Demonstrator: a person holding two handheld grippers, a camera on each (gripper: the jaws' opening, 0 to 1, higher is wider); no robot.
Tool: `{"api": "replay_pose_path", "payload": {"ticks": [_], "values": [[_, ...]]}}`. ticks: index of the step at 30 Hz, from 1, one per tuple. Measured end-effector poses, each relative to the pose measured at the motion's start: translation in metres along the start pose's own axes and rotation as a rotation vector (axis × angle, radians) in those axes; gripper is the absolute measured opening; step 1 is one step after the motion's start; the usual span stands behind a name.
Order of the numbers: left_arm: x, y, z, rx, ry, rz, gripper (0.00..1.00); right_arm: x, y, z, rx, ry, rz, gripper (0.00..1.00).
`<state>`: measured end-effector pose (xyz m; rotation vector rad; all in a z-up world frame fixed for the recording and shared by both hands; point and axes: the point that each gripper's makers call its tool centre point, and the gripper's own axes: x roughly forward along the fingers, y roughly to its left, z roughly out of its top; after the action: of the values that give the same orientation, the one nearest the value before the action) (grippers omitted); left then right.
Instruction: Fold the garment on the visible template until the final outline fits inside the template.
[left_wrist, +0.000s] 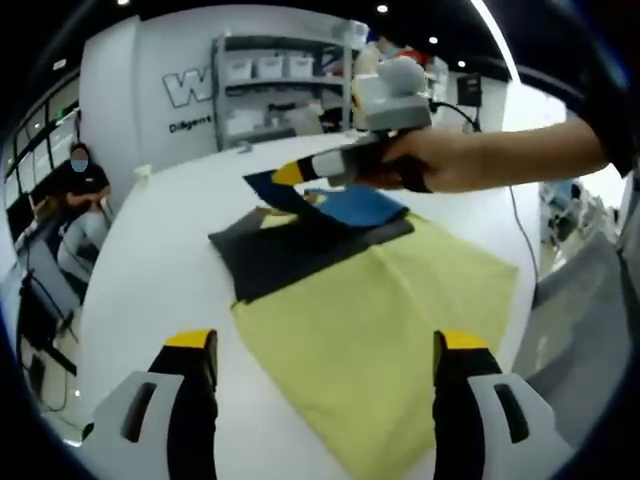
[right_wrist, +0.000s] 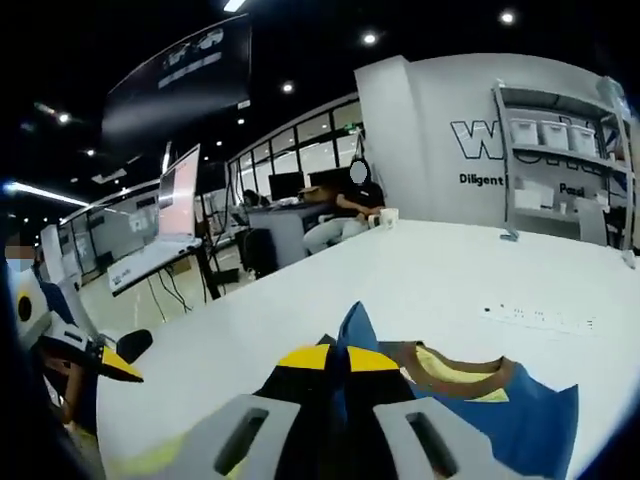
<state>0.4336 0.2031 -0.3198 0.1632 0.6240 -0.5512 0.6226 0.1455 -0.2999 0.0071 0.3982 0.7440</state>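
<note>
A blue garment with a brown and yellow collar lies on the white table, partly over a dark grey cloth and a yellow-green sheet. A person's hand holds my right gripper above the garment. It is shut on a lifted blue corner of the garment, which stands up between its yellow tips in the right gripper view. My left gripper hangs open above the near edge of the yellow-green sheet, holding nothing. It also enters the right gripper view at the left.
The round table's edge curves along the left. A small object sits at its far side. Shelving with white bins stands behind it. A person sits at desks to the left. A cable runs across the table's right side.
</note>
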Motion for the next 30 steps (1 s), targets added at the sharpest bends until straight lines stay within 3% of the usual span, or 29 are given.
{"api": "replay_pose_path", "payload": {"ticks": [11,19,21,26,30], "values": [[0.003,-0.002,-0.007,-0.016,0.02,0.0,0.82,0.016,0.027,-0.034,-0.022,0.091,0.061,0.0],[0.006,-0.002,-0.013,-0.027,0.03,-0.005,0.82,0.025,0.034,-0.056,-0.009,0.142,0.088,0.0],[0.005,-0.002,-0.016,-0.026,0.04,-0.005,0.82,0.025,0.038,-0.057,-0.003,0.144,0.108,0.0],[0.005,-0.004,-0.018,-0.019,0.045,-0.014,0.82,0.018,0.044,-0.058,-0.044,0.157,0.134,0.13],[0.006,-0.009,-0.016,-0.014,0.045,-0.03,0.83,0.006,0.028,-0.055,-0.049,0.143,0.124,0.15]]}}
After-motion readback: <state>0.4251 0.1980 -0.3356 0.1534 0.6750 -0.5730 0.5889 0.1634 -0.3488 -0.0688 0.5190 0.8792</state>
